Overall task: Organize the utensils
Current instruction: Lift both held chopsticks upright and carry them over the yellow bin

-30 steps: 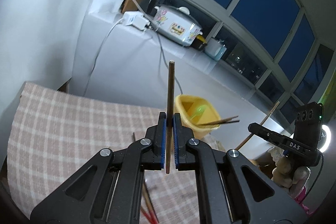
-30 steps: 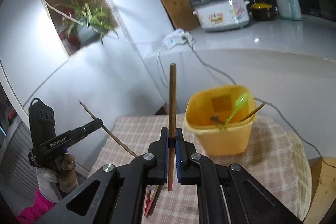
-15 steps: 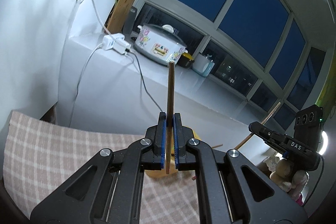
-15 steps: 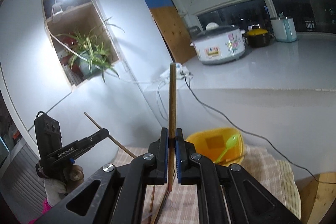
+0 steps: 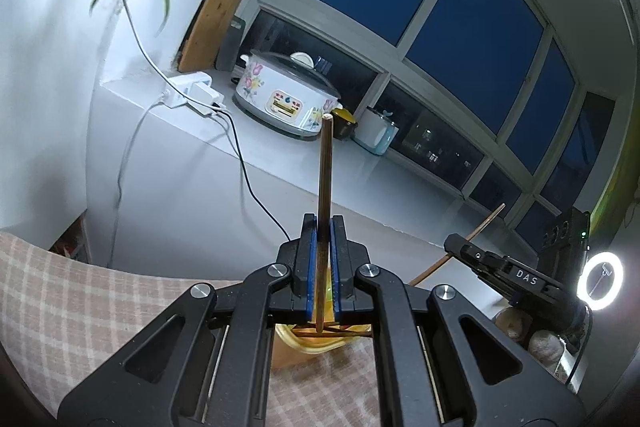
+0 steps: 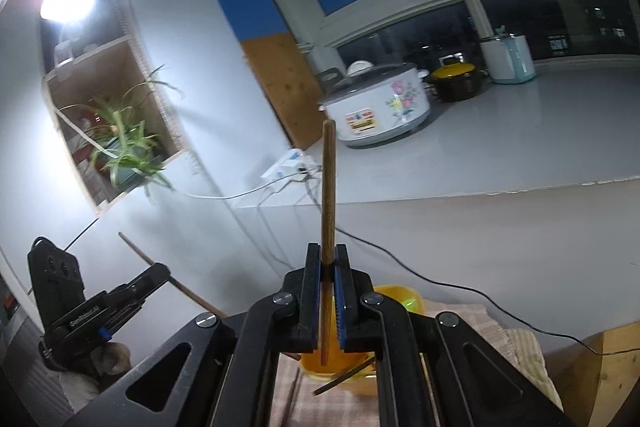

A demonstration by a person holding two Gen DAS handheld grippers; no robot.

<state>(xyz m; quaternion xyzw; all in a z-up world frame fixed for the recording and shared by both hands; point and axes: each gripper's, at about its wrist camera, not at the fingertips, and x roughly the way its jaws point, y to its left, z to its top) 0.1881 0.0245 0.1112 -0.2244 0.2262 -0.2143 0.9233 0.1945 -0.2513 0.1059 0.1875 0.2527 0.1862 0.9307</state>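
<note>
My left gripper (image 5: 323, 223) is shut on a brown chopstick (image 5: 325, 171) that stands upright between its blue pads. Behind and below its fingers shows part of the yellow tub (image 5: 316, 345) with a stick lying across it. My right gripper (image 6: 328, 251) is shut on a second brown chopstick (image 6: 329, 183), also upright, its lower end over the yellow tub (image 6: 400, 297), where a green spoon tip shows. Each view catches the other gripper at its side, with its chopstick slanting out: the right gripper (image 5: 452, 241) and the left gripper (image 6: 162, 269).
A checked cloth (image 5: 60, 299) covers the table under the tub. Behind is a white counter (image 5: 280, 179) with a flowered rice cooker (image 5: 286, 95), a power strip (image 5: 192, 93), cables, a black pot (image 6: 454, 81). A potted plant (image 6: 120, 143) sits in a wall niche. More sticks (image 6: 344, 379) lie by the tub.
Both grippers have risen and tilted up with their chopsticks still clamped. The yellow tub has slid down the views and is now mostly hidden behind the fingers.
</note>
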